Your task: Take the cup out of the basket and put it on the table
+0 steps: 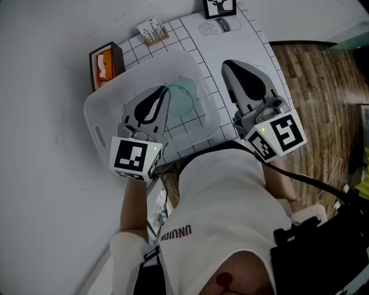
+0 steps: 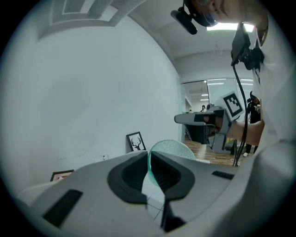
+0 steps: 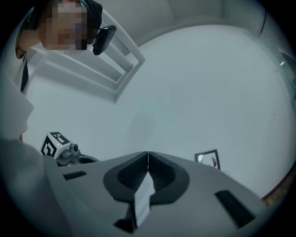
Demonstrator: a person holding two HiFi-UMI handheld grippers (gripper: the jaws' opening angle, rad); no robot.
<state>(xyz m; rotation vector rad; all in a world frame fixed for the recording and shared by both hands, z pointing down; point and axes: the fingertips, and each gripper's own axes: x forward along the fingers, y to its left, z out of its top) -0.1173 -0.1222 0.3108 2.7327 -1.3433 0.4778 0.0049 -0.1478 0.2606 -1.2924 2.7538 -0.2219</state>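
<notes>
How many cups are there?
1. The green cup is at the white basket, its rim pinched by the left tool. No other shows, though the tool hides part of the basket.

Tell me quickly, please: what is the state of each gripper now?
Left gripper: shut on the rim of the cup.
Right gripper: shut, nothing between its jaws.

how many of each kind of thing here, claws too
cup: 1
basket: 1
orange box: 1
card stand: 1
framed picture: 1
claws: 2 (left claw, right claw)
total: 7
</notes>
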